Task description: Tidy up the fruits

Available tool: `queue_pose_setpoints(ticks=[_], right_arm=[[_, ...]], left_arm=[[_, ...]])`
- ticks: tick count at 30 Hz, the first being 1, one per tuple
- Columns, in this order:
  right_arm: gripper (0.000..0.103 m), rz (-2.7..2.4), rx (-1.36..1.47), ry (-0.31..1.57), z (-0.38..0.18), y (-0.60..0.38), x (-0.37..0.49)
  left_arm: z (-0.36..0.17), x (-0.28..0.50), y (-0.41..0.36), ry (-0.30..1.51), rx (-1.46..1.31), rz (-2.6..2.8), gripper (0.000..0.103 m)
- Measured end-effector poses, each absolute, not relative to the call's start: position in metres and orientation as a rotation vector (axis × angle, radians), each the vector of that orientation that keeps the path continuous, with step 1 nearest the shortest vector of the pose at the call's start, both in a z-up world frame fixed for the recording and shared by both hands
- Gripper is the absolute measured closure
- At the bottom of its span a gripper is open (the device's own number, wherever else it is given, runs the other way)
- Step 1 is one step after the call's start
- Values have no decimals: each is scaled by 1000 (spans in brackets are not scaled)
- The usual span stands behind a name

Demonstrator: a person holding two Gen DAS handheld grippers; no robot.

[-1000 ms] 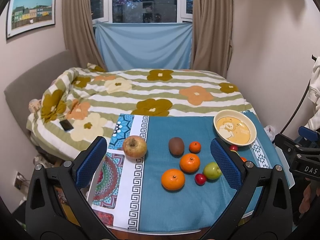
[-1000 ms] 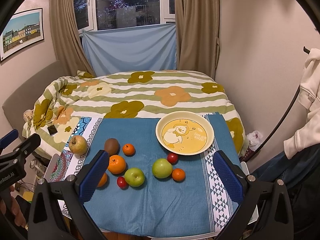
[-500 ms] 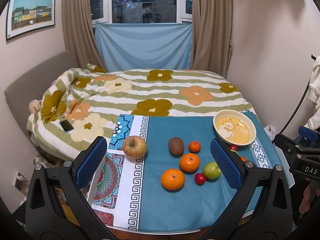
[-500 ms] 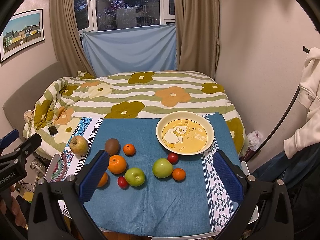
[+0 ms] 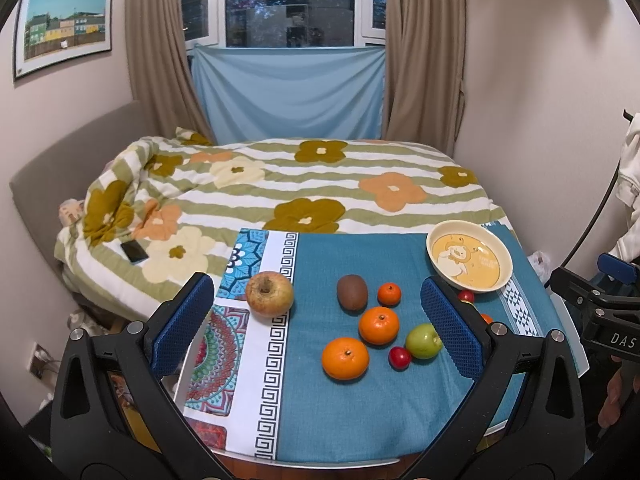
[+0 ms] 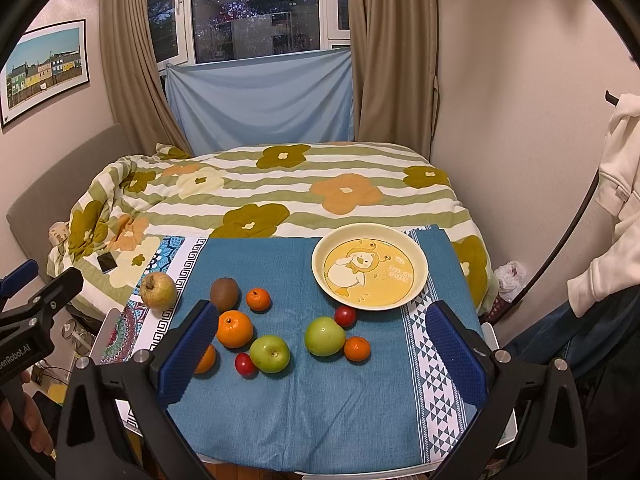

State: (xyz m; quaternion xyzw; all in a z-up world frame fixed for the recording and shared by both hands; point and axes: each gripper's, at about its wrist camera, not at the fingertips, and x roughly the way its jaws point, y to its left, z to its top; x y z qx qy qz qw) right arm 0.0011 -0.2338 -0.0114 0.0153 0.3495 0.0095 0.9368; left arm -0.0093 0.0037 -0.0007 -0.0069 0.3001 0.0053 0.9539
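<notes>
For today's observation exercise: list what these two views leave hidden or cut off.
1. Left wrist view: the right finger hides one green apple and most of a small orange.
2. Right wrist view: the left finger covers part of a big orange.
3. Both views: the table's near edge, behind the grippers.

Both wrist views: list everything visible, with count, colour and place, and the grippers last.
plate: 1, cream with yellow cartoon centre, empty, far right of cloth
green apples: 2, near middle of cloth
russet apple: 1, yellow-red, left patterned border
kiwi: 1, brown, behind the oranges
oranges: 2 large, 2 small, in the cluster
small red fruits: 2, among the apples
tablecloth: 1, blue with patterned borders
bed quilt: 1, striped, floral, behind table
phone: 1, dark, on quilt
left gripper: open, holding nothing
right gripper: open, holding nothing
</notes>
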Motion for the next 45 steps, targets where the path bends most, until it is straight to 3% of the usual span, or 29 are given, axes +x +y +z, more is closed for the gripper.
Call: queue_pose_setpoints(ticks=[14, 34, 45], right_arm=[[0, 103, -3, 790, -18, -242, 11], [0, 209, 97, 908, -136, -223, 45], [0, 137, 254, 981, -178, -204, 67]], left_arm=[[-14, -18, -1, 691, -67, 72, 0], [-154, 27, -13, 854, -8, -26, 0], [-195, 61, -12, 961, 13, -170, 2]])
